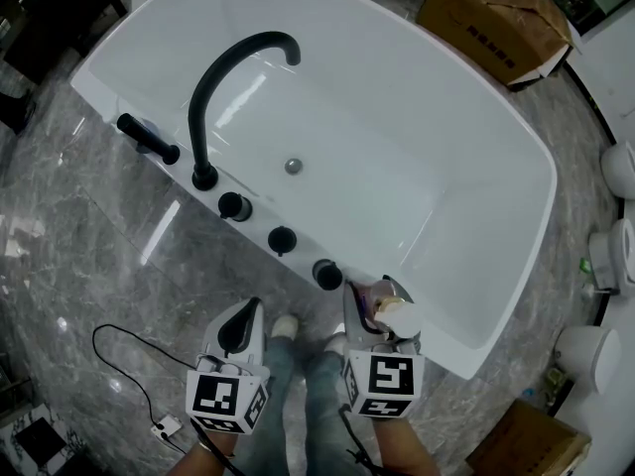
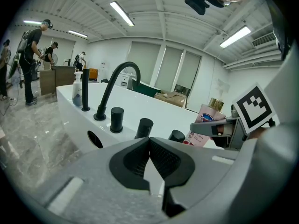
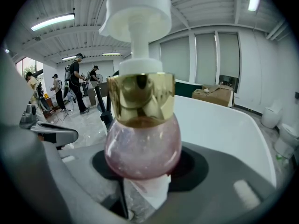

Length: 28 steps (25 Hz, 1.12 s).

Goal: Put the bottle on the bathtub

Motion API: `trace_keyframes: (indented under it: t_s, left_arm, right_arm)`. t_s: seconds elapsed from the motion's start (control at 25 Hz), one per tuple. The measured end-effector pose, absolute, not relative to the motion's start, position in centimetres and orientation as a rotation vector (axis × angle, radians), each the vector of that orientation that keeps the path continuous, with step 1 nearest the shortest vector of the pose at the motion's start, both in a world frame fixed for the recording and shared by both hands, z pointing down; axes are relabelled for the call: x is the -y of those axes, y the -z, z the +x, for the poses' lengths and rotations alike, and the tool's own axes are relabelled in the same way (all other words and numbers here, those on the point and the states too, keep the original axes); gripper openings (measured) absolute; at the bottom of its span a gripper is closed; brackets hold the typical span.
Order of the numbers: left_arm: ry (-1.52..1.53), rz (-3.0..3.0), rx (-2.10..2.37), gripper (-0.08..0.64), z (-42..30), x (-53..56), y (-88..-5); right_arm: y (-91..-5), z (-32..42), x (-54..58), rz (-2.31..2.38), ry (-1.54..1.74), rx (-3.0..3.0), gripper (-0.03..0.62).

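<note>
A pink pump bottle (image 1: pixel 397 315) with a gold collar and white pump head stands upright between the jaws of my right gripper (image 1: pixel 375 296), which is shut on its body (image 3: pixel 142 143). It is at the near rim of the white bathtub (image 1: pixel 258 228), just right of the last black knob (image 1: pixel 326 274); whether its base touches the rim is hidden. My left gripper (image 1: pixel 243 317) hovers over the floor beside the tub, its black pads (image 2: pixel 159 155) closed together on nothing. From the left gripper view the bottle (image 2: pixel 205 120) shows at the right, held by the other gripper.
A tall black curved faucet (image 1: pixel 213 87), a hand shower (image 1: pixel 149 139) and two more knobs line the tub's near rim. Cardboard boxes (image 1: pixel 496 23) sit beyond the tub and at the lower right. Toilets (image 1: pixel 615 256) stand at the right. A cable (image 1: pixel 129 365) lies on the marble floor.
</note>
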State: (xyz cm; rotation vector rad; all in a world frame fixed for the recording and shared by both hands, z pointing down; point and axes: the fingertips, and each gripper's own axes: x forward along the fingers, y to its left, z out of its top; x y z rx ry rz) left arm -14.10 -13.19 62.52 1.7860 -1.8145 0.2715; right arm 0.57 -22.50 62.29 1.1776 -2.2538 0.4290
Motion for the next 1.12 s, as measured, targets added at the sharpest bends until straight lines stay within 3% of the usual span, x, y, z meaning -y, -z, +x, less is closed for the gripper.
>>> trace_keyframes:
  t_s: [1.12]
  left_arm:
    - [-0.280, 1.799, 1.784, 0.009, -14.30, 13.41, -62.72]
  right_arm:
    - [-62.14, 0.58, 22.16, 1.221, -0.402, 2.256, 0.247]
